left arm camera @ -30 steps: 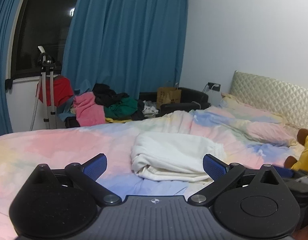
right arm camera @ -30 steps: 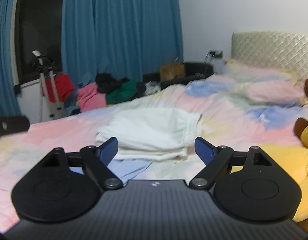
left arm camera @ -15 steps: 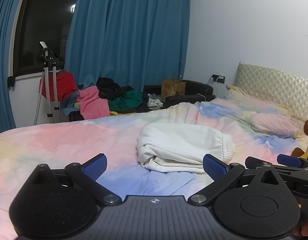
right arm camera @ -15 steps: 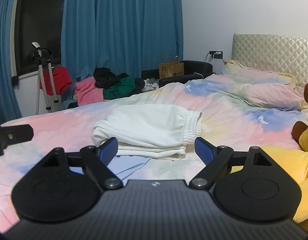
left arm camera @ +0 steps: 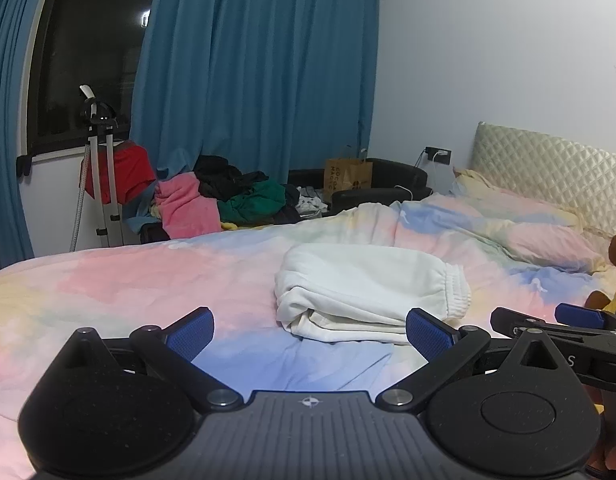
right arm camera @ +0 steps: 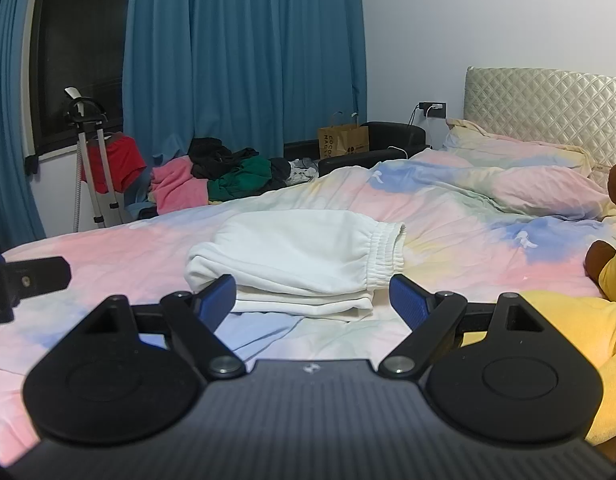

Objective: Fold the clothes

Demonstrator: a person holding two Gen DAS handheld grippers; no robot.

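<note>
White garment [right arm camera: 300, 256] seen folded, ahead of both grippers. Left gripper [left arm camera: 310, 330] and right gripper [right arm camera: 310, 300] spread wide, nothing held. Fold judged done; next garment to be fetched.

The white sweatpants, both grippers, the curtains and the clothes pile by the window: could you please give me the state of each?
White sweatpants: folded, lying flat on the pastel duvet, elastic end toward the headboard.
Left gripper: open, empty, short of the sweatpants.
Right gripper: open, empty.
Blue curtains: mostly drawn, dark window strip uncovered.
Clothes pile: unfolded, heaped.
Phone charger: plugged in.
</note>
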